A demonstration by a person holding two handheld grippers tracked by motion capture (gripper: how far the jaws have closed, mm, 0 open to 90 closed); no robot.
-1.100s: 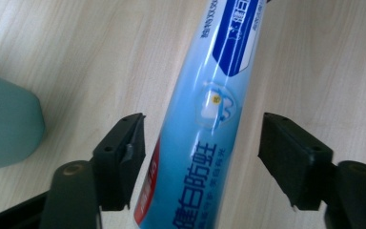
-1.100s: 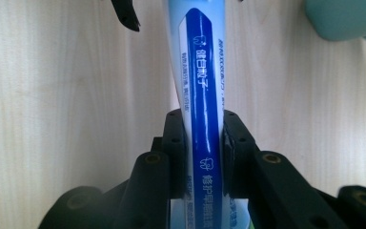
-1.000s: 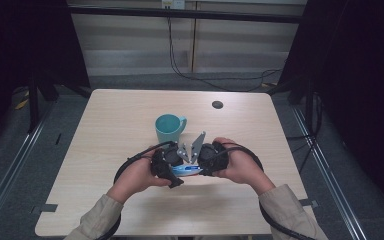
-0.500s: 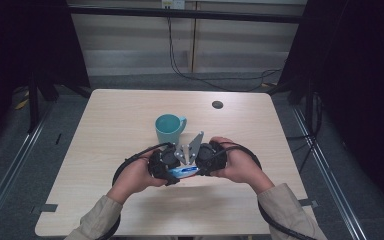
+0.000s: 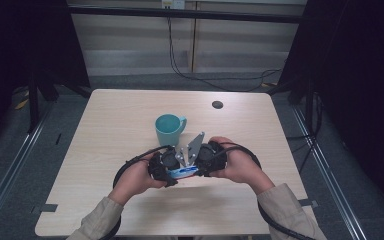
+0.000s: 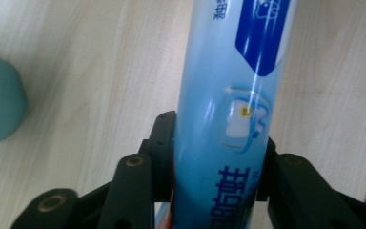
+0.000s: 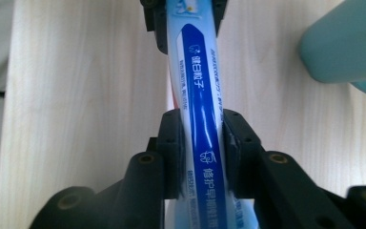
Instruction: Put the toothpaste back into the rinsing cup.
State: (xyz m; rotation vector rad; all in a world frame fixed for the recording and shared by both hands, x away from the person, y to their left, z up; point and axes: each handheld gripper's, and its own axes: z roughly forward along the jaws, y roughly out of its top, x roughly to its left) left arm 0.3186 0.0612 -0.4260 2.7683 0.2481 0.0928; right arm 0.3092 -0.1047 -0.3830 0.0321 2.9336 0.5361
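Two tools meet on one blue toothpaste tube [image 5: 182, 173] above the tabletop [image 5: 105, 130]. Your left tool [image 6: 219, 143] has just been closing and now clamps the tube, its pads pressed on both sides. Your right tool [image 7: 201, 143] grips the same tube from the other end, though its jaws have just eased a little wider; the pads press on the tube. The tube spans straight from one tool to the other. A teal mug [image 5: 168, 129] stands just beyond both tools.

We see our left gripper [image 6: 219, 157] just closing, its fingers [image 6: 164, 143] pressing a light blue toothpaste tube [image 6: 228, 95] above the wooden worktop [image 6: 100, 71], a teal mug [image 6: 0, 100] at the left edge.
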